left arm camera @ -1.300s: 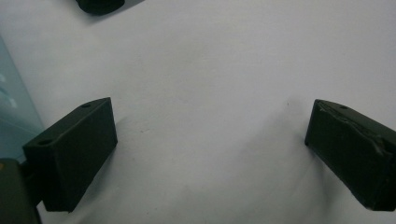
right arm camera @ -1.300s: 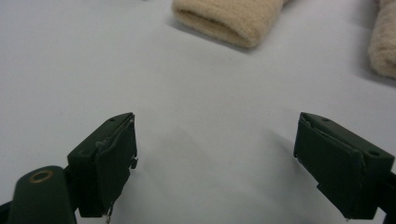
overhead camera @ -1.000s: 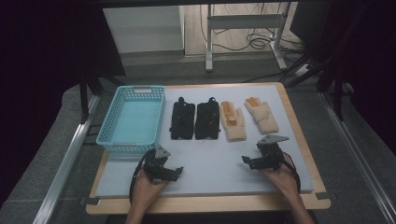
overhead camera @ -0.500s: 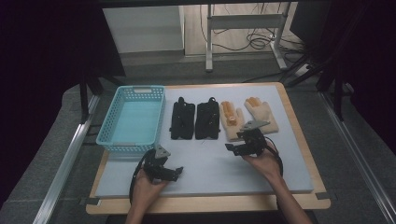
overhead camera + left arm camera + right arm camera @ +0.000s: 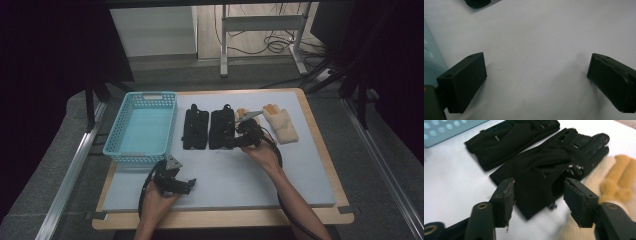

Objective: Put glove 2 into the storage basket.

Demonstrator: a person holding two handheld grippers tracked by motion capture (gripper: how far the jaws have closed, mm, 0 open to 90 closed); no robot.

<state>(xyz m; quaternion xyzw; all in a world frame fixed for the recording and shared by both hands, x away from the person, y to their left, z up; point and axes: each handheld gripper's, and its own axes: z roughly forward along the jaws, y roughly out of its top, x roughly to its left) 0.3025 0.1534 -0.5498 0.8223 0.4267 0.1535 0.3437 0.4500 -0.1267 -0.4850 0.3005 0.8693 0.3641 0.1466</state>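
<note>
The right gripper [image 5: 234, 134] is positioned over the cuff end of the second black fabric glove [image 5: 220, 129], which lies flat near the middle of the white foam table mat [image 5: 280, 175]. In the right gripper view the two black jaws straddle the cuff edge of this glove [image 5: 541, 173], one at 8 o'clock and one at 4 o'clock of the cuff. The jaws have just been closing. They stand partly apart, with the cuff between them, and the pads do not yet press on the fabric.

A first black fabric glove [image 5: 195, 127] lies parallel at 9 o'clock of the second glove, just beside it. At 3 o'clock of the second glove lies a cream knitted glove with tan fingertips [image 5: 617, 170], partly covered by the right gripper in the high view. A second cream knitted glove [image 5: 281, 122] lies further toward 3 o'clock, apart from the first.

A light blue perforated plastic basket [image 5: 120, 150] stands at 9 o'clock of the gloves, at the mat's left edge.

The left gripper [image 5: 192, 184] rests low over the mat at 6 o'clock of the basket, well apart from the gloves. In the left gripper view its jaws stand wide apart over bare mat [image 5: 536, 50], with nothing between them.
</note>
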